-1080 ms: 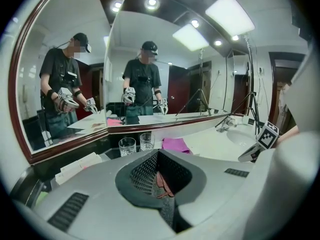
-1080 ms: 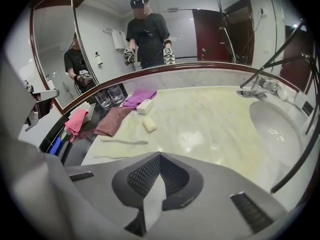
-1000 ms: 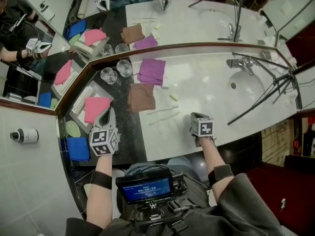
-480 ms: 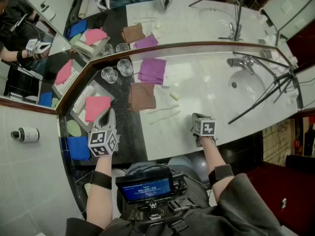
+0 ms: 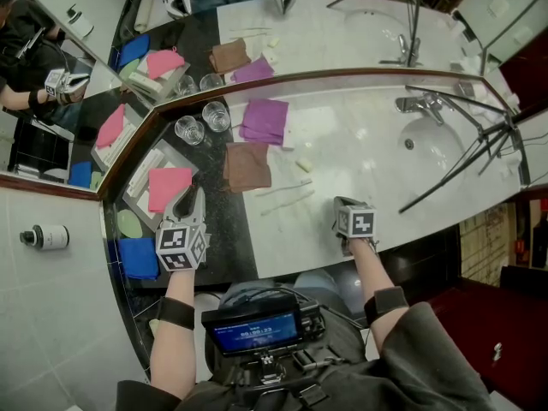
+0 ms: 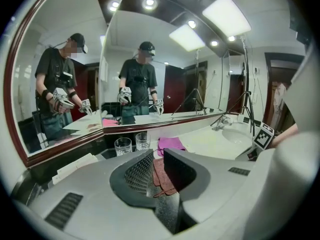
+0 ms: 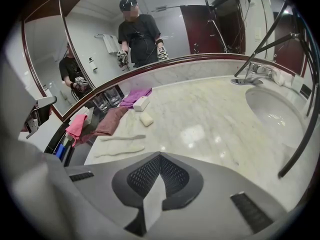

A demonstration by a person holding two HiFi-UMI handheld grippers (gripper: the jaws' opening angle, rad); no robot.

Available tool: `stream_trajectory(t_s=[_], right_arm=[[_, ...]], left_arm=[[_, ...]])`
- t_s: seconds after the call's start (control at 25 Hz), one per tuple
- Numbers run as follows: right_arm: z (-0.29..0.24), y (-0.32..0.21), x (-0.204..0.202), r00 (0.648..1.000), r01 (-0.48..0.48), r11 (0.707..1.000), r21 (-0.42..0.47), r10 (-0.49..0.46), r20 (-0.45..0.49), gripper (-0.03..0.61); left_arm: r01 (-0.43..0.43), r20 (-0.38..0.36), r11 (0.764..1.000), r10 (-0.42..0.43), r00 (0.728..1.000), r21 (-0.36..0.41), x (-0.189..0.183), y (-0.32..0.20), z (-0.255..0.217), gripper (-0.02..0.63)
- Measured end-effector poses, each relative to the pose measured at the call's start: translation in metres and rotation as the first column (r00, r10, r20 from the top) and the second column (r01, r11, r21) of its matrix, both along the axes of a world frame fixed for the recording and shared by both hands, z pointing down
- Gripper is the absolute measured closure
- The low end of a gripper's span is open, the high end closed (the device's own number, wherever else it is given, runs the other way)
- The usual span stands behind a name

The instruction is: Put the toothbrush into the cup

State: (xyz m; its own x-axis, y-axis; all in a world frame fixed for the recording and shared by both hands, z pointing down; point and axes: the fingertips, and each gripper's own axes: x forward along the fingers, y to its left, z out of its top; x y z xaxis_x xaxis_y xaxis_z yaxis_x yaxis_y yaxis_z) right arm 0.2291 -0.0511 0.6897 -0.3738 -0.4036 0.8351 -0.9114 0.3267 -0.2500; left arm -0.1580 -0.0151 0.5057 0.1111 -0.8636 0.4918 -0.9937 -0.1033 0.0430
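Two pale toothbrushes (image 5: 283, 197) (image 7: 121, 138) lie side by side on the white marble counter, just right of a brown towel (image 5: 247, 168). Two clear glass cups (image 5: 202, 123) (image 6: 132, 144) stand by the mirror's corner on the dark counter. My left gripper (image 5: 190, 195) (image 6: 157, 156) hovers over the dark counter near a pink cloth. Its jaws have just been opening and now stand slightly apart with nothing between them. My right gripper (image 5: 343, 204) (image 7: 160, 157) is shut and empty near the counter's front edge, a little right of the toothbrushes.
A purple towel (image 5: 265, 122), a white box (image 7: 141, 103) and a soap bar (image 5: 303, 167) lie behind the toothbrushes. A tray (image 5: 141, 178) with the pink cloth (image 5: 169, 187) sits at left, a blue cloth (image 5: 136, 257) nearer me. Sink (image 5: 438, 148), tap (image 5: 418, 107) and tripod legs (image 5: 467, 157) fill the right.
The left gripper's jaws have parted a little. Both hands stay about where they were.
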Motion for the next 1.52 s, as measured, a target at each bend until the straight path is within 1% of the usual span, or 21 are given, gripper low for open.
stream_trajectory(t_s=[0.08, 0.12, 0.2, 0.28, 0.32, 0.44, 0.48, 0.52, 0.68, 0.8, 0.88, 0.96, 1.04, 1.08, 1.16, 1.28, 1.36, 1.44, 1.52], right_arm=[[0.002, 0.001, -0.001, 1.0, 0.003, 1.0, -0.003, -0.003, 0.006, 0.565], [0.003, 0.001, -0.002, 1.0, 0.006, 1.0, -0.005, -0.006, 0.013, 0.565], [0.004, 0.002, -0.002, 1.0, 0.015, 1.0, -0.004, -0.015, 0.016, 0.565], [0.003, 0.0, -0.001, 1.0, 0.03, 1.0, 0.007, -0.03, 0.001, 0.565], [0.001, -0.001, -0.002, 0.999, 0.038, 0.999, 0.016, -0.038, -0.004, 0.565], [-0.004, -0.001, -0.001, 0.999, 0.041, 0.999, 0.031, -0.041, -0.001, 0.565], [-0.003, 0.001, 0.001, 0.999, 0.037, 0.999, 0.028, -0.037, 0.002, 0.565], [-0.002, 0.003, 0.002, 0.999, 0.034, 0.999, 0.027, -0.035, 0.008, 0.565], [0.0, 0.008, 0.003, 0.998, 0.051, 0.998, 0.026, -0.052, 0.019, 0.565], [0.002, 0.013, 0.002, 0.998, 0.063, 0.998, 0.029, -0.064, 0.025, 0.565], [0.006, 0.015, 0.003, 0.997, 0.066, 0.997, 0.026, -0.067, 0.025, 0.565], [0.009, 0.017, 0.003, 0.997, 0.066, 0.997, 0.026, -0.067, 0.029, 0.565], [0.011, 0.017, 0.003, 0.997, 0.06, 0.998, 0.03, -0.061, 0.036, 0.565], [0.011, 0.018, 0.003, 0.998, 0.056, 0.998, 0.031, -0.057, 0.04, 0.565], [0.01, 0.019, 0.004, 0.998, 0.048, 0.998, 0.033, -0.05, 0.046, 0.565], [0.011, 0.02, 0.008, 0.998, 0.035, 0.999, 0.034, -0.036, 0.053, 0.565], [0.012, 0.02, 0.01, 0.998, 0.023, 0.999, 0.034, -0.025, 0.059, 0.565], [0.013, 0.02, 0.012, 0.998, 0.013, 0.999, 0.034, -0.016, 0.066, 0.564], [0.013, 0.019, 0.014, 0.997, 0.011, 0.999, 0.035, -0.013, 0.07, 0.564]], left_arm=[[-0.076, 0.054, 0.997, 0.077, 0.996, -0.023, 0.012, -0.004, 0.005, 0.521], [-0.123, 0.089, 0.992, 0.126, 0.988, -0.038, 0.02, -0.007, 0.008, 0.501], [-0.224, 0.155, 0.971, 0.234, 0.96, -0.08, 0.041, -0.012, 0.014, 0.463], [-0.32, 0.194, 0.939, 0.339, 0.92, -0.123, 0.067, -0.019, 0.018, 0.458], [-0.363, 0.206, 0.921, 0.386, 0.899, -0.142, 0.08, -0.023, 0.022, 0.441], [-0.47, 0.211, 0.858, 0.509, 0.835, -0.208, 0.115, -0.031, 0.044, 0.408], [-0.504, 0.21, 0.831, 0.55, 0.808, -0.236, 0.127, -0.033, 0.054, 0.401], [-0.54, 0.209, 0.799, 0.595, 0.776, -0.265, 0.139, -0.034, 0.063, 0.388], [-0.659, 0.195, 0.647, 0.754, 0.627, -0.384, 0.182, -0.039, 0.099, 0.382], [-0.706, 0.167, 0.534, 0.836, 0.522, -0.465, 0.207, -0.038, 0.126, 0.38], [-0.724, 0.153, 0.464, 0.878, 0.454, -0.51, 0.22, -0.038, 0.142, 0.38], [-0.734, 0.148, 0.408, 0.907, 0.394, -0.543, 0.23, -0.039, 0.156, 0.38], [-0.735, 0.139, 0.359, 0.928, 0.345, -0.576, 0.234, -0.038, 0.172, 0.382], [-0.732, 0.132, 0.337, 0.936, 0.325, -0.592, 0.234, -0.037, 0.18, 0.382], [-0.731, 0.116, 0.306, 0.947, 0.3, -0.609, 0.237, -0.037, 0.19, 0.383], [-0.724, 0.089, 0.274, 0.955, 0.283, -0.633, 0.238, -0.038, 0.205, 0.391], [-0.718, 0.08, 0.255, 0.96, 0.268, -0.647, 0.239, -0.038, 0.213, 0.415], [-0.712, 0.077, 0.246, 0.962, 0.261, -0.658, 0.24, -0.039, 0.218, 0.417], [-0.705, 0.071, 0.244, 0.961, 0.266, -0.666, 0.24, -0.039, 0.223, 0.419]])
